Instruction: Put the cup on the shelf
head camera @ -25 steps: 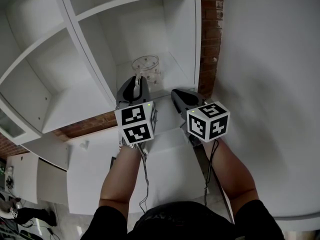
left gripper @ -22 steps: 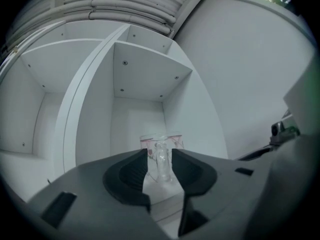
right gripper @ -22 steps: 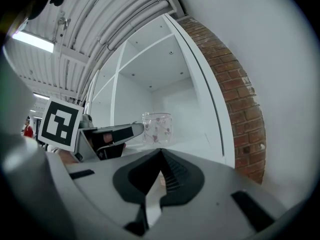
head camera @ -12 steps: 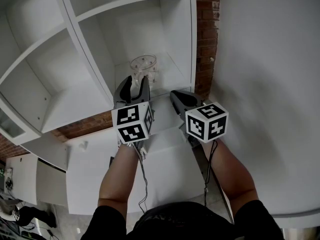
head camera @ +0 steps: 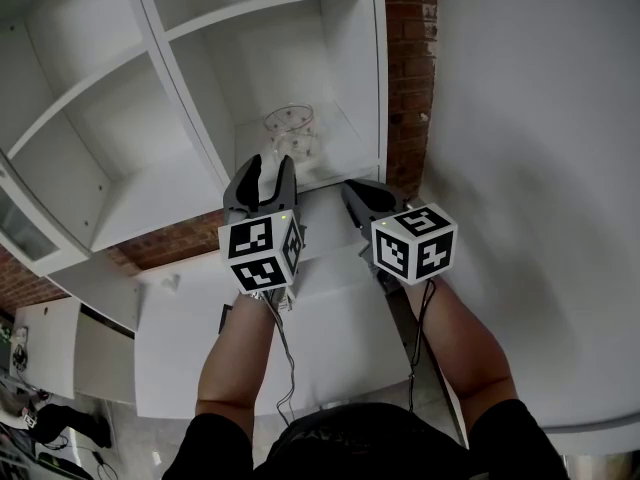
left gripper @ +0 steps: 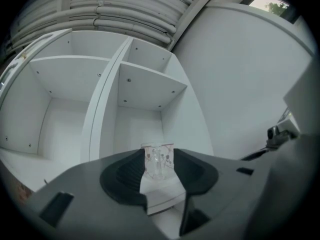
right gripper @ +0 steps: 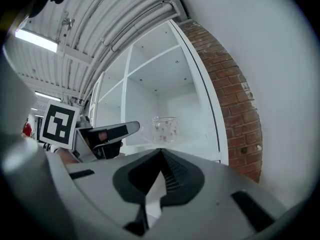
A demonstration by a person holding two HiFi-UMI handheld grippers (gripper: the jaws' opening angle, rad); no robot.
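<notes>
1. The cup (head camera: 291, 131), clear glass with small reddish dots, stands upright on the floor of the lower right compartment of the white shelf (head camera: 345, 146). It is near the front edge and nothing is touching it.
2. Our left gripper (head camera: 267, 168) points into that compartment just in front of the cup. Its jaws have just been opening and now stand wide apart.
3. In the left gripper view the cup shows in the gap between the jaws. In the head view and the right gripper view the tips appear to stop just short of the glass. We take it that they are apart, though the gap is too small to be sure.
4. Our right gripper (head camera: 355, 188) is level beside the left one, on the side nearer the brick wall (head camera: 410, 68). Its jaws are together at the tips and hold nothing.
5. In the right gripper view the cup stands beyond and a little right of the left gripper's jaw.
6. The other compartments we can see hold nothing, and a plain white wall (head camera: 540, 168) lies to the right of the brick.
</notes>
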